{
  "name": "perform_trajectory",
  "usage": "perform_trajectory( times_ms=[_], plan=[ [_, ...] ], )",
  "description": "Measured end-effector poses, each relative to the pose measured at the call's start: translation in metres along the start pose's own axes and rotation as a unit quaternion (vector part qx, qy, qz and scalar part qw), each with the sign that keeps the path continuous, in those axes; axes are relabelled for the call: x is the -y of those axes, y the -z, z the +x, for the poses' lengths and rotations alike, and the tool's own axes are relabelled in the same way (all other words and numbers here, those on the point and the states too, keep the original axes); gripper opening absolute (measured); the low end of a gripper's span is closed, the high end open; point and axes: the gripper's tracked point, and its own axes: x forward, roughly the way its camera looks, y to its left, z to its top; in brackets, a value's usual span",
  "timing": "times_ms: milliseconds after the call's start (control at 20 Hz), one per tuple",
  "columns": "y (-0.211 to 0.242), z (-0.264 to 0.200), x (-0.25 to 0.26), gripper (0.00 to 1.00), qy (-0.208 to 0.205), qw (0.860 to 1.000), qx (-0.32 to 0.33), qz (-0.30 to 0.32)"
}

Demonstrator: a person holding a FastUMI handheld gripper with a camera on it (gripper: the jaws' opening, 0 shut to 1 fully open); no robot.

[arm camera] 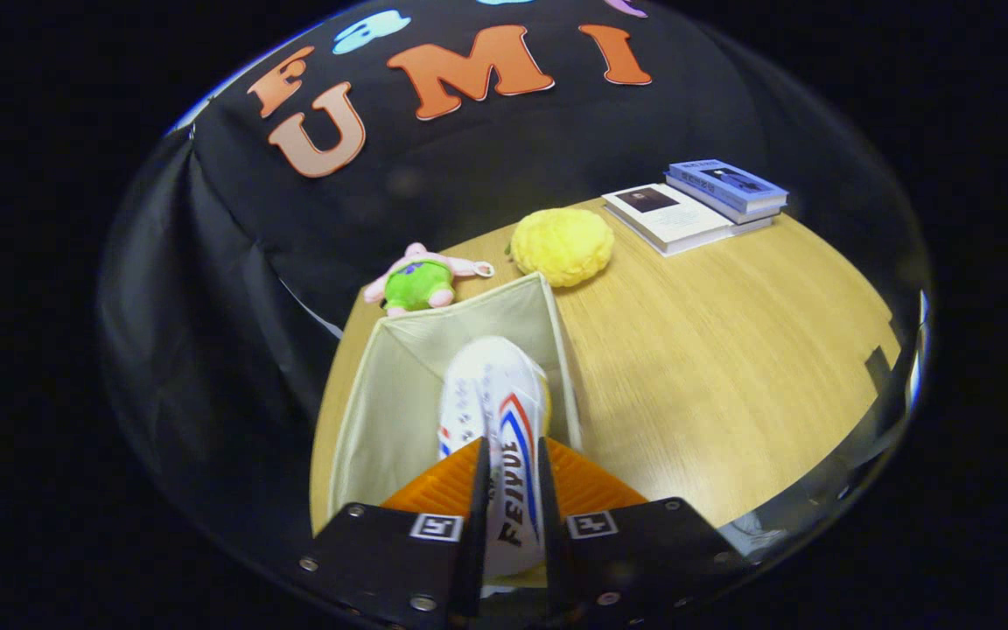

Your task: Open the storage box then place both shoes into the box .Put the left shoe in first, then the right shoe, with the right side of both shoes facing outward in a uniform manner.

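Note:
A white shoe (493, 398) with red and blue stripes on its side is clamped between my two fingers, toe pointing forward. My gripper (510, 490) is shut on it, one finger pressing on each side. The shoe hangs over the open cream fabric storage box (381, 411), its toe inside the box's mouth, close to the box's right wall. The box's inside around the shoe looks bare; the part under the shoe and fingers is hidden.
The box stands on a wooden table (714, 350). Beyond it lie a pink plush toy in green (421, 280) and a yellow plush ball (562, 246). Stacked books (696, 206) rest at the table's far right.

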Motion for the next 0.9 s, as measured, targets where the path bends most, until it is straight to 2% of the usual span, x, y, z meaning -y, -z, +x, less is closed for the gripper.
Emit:
perform_trajectory(
  times_ms=[150, 300, 500, 900],
  plan=[
    [-0.025, -0.001, 0.006, 0.96, 0.012, 0.999, 0.027, -0.044],
    [-0.049, -0.01, 0.01, 0.98, 0.016, 0.997, 0.041, -0.064],
    [-0.114, -0.029, 0.019, 0.99, 0.028, 0.99, 0.091, -0.1],
    [-0.255, -0.118, 0.047, 0.98, 0.044, 0.958, 0.24, -0.148]
  ],
)
